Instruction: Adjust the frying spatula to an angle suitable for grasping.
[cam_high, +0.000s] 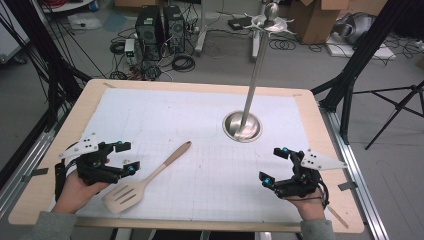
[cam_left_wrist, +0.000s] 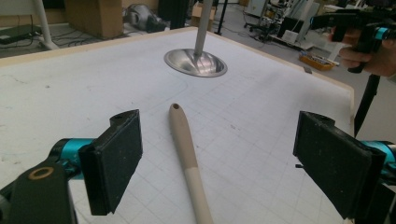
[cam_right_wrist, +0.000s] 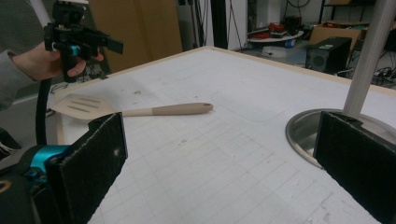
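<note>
Your left gripper (cam_high: 126, 156) hovers at the near-left of the white grid mat (cam_high: 200, 115) with its jaws spread wide and nothing between them, and in the left gripper view the handle of the wooden slotted spatula (cam_left_wrist: 187, 158) runs up the gap between the pads without touching either. The spatula (cam_high: 145, 180) lies flat just beside that gripper, blade at the near edge, handle angled away toward the round steel base of the upright metal stand (cam_high: 242, 126). Your right gripper (cam_high: 272, 165) sits at the near-right, jaws also wide apart and empty, well clear of the spatula.
</note>
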